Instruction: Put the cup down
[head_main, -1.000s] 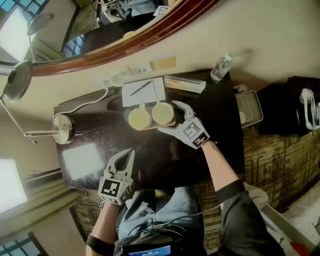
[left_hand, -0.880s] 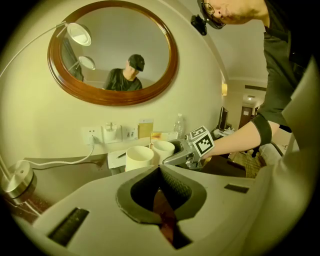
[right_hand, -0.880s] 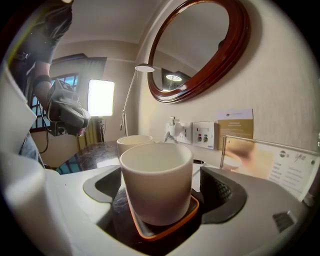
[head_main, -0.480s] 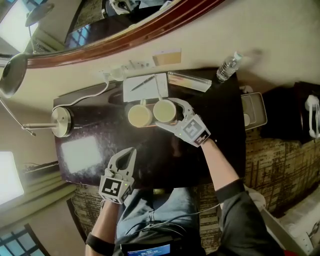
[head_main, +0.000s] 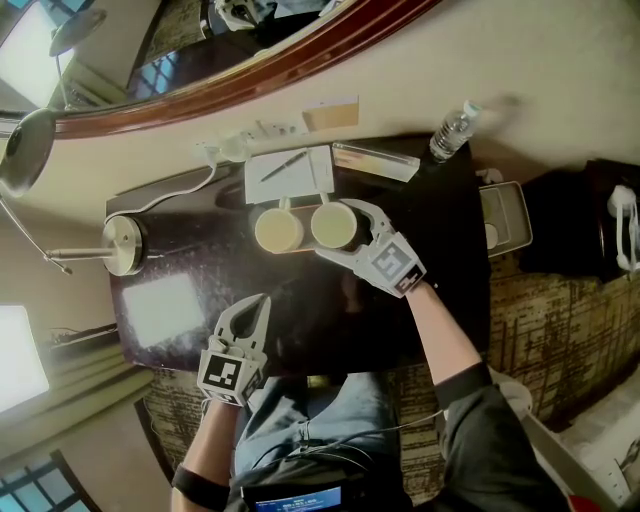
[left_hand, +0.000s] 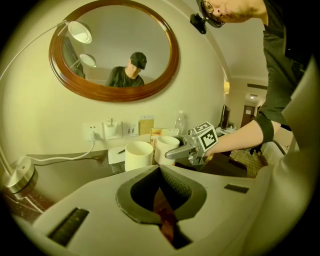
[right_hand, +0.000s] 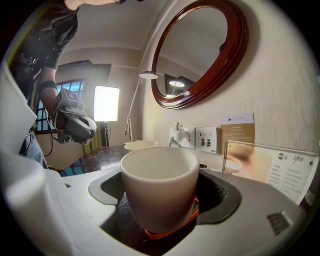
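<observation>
Head view: right gripper's (head_main: 336, 230) just-closed jaws around cup (head_main: 332, 223).

On the clear stand-up sign (right_hand: 272, 167) set on the counter (head_main: 330, 320), one script word that looks like "spa" is made out at its upper right; the small lines beneath it are too fine to be read. The tan card (right_hand: 236, 131) on the wall (right_hand: 280, 90) is printed, but its print is too small to be read
</observation>
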